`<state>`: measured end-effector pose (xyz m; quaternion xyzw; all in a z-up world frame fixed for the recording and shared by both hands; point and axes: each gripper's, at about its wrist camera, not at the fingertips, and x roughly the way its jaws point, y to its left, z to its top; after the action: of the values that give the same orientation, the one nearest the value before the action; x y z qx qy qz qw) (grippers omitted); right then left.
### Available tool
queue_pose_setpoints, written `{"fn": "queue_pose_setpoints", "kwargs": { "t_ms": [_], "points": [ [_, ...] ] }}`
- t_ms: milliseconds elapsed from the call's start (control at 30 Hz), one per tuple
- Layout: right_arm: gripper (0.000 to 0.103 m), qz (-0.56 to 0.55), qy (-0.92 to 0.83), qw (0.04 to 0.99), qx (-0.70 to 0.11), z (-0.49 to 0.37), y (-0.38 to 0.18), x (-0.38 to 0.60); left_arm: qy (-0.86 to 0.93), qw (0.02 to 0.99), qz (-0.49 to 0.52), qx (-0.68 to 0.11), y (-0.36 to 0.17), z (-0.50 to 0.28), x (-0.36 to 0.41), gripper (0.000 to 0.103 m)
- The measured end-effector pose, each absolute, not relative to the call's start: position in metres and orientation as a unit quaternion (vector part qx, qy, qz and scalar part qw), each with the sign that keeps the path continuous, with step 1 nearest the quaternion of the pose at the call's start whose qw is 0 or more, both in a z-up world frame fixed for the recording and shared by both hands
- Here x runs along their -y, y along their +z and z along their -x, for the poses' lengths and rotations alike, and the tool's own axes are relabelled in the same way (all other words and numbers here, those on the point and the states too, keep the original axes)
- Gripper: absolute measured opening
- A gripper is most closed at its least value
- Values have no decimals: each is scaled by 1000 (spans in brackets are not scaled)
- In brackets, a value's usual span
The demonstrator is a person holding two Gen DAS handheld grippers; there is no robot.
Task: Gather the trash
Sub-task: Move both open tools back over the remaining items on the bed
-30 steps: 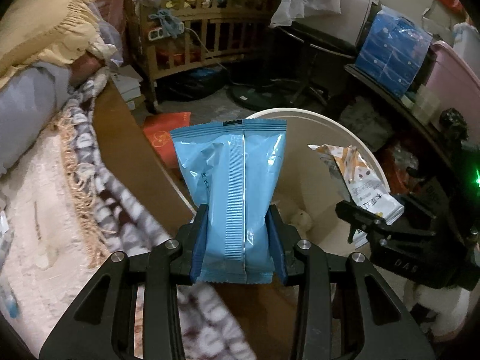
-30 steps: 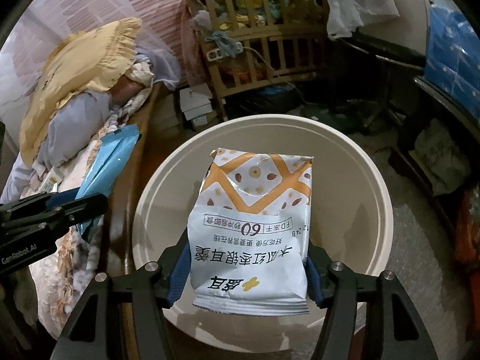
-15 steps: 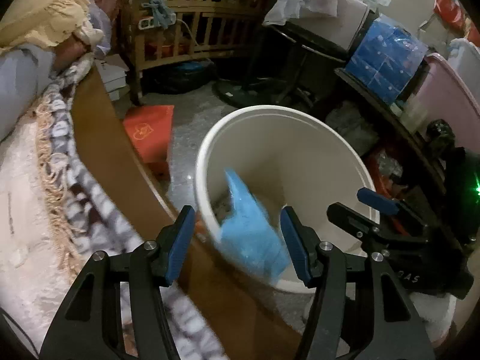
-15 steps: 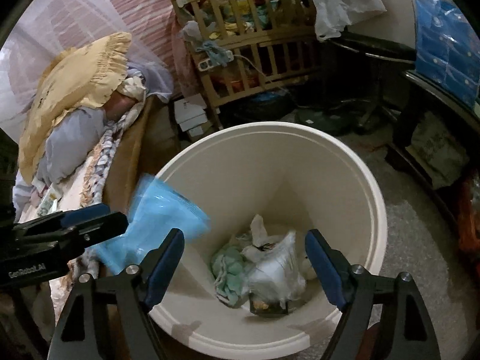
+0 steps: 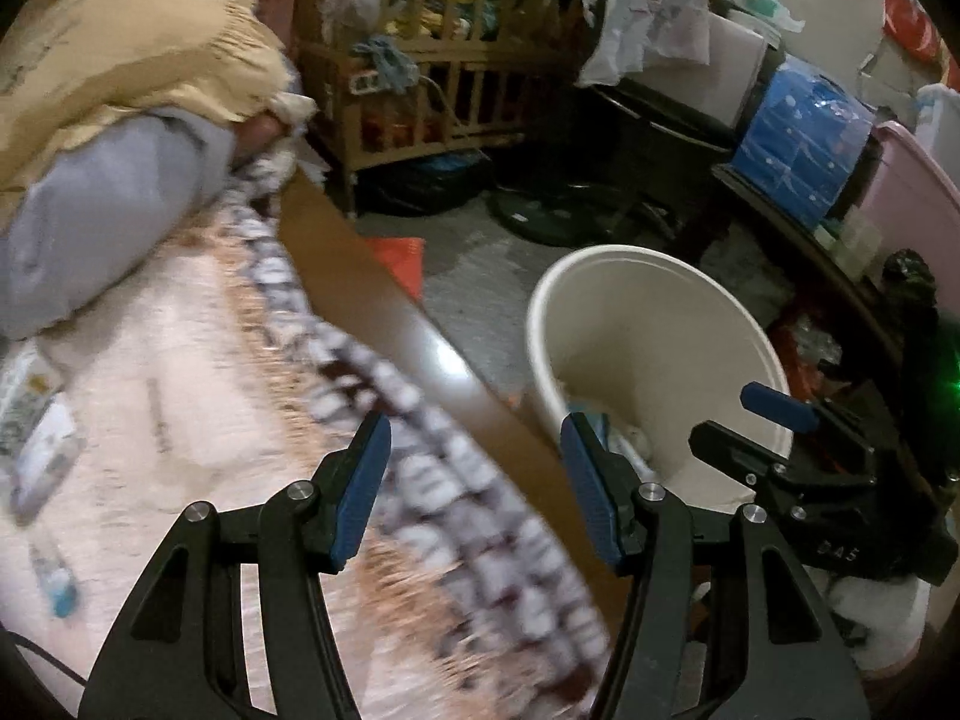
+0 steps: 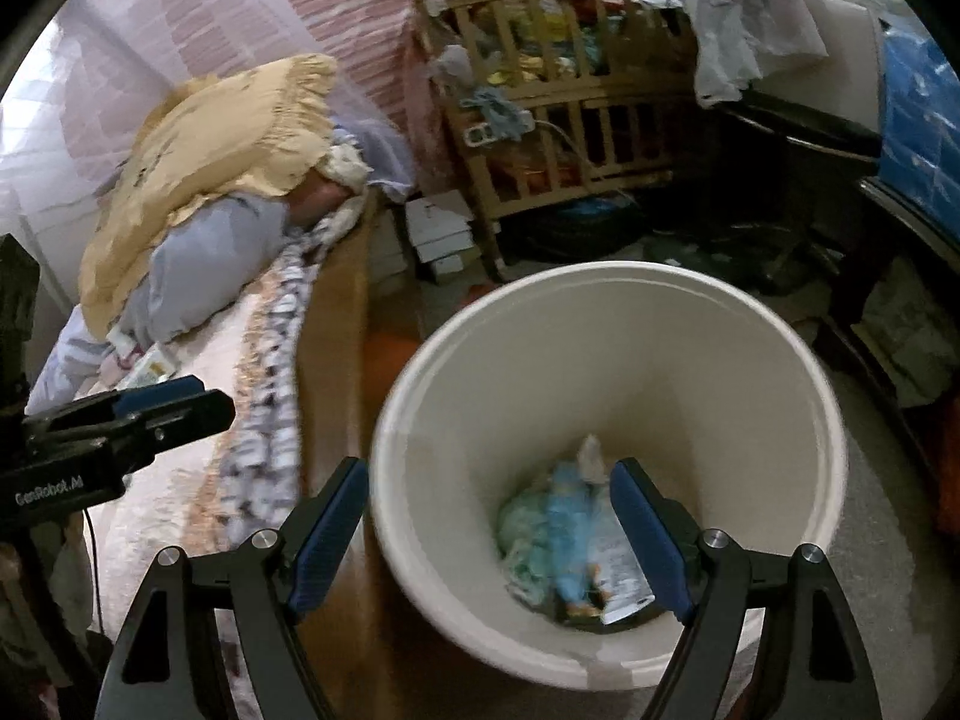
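A cream trash bucket stands on the floor beside the bed; it also shows in the left wrist view. At its bottom lie the blue packet, the white snack bag and greenish crumpled trash. My right gripper is open and empty, over the bucket's near left rim. My left gripper is open and empty, over the bed's edge to the left of the bucket. Small wrappers lie on the bed at the far left.
The bed has a brown wooden side rail, a patterned blanket and a yellow pillow. A wooden crib stands behind. A dark shelf with blue packs is on the right. A red bag lies on the floor.
Both grippers opened and dropped their packets into the bucket. The blue packet and the white bag now lie at its bottom. My left gripper has swung left over the bed.
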<state>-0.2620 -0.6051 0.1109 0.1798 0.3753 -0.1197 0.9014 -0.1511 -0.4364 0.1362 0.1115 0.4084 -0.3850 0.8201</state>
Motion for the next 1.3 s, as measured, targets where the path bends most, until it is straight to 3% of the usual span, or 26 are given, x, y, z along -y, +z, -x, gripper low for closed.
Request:
{"fn": "queue_pose_setpoints", "kwargs": {
  "t_ms": [600,967,1300],
  "points": [
    [81,-141,14,911,-388,191,137,452,-290,874,-91,-379,188,115,269,58],
    [81,-100,87,895,-425,149,116,365,-175,872,1,-457,117,66,146,58],
    [81,-88,102,885,-445,116,98,346,-151,849,58,-504,53,35,150,58]
  ]
}}
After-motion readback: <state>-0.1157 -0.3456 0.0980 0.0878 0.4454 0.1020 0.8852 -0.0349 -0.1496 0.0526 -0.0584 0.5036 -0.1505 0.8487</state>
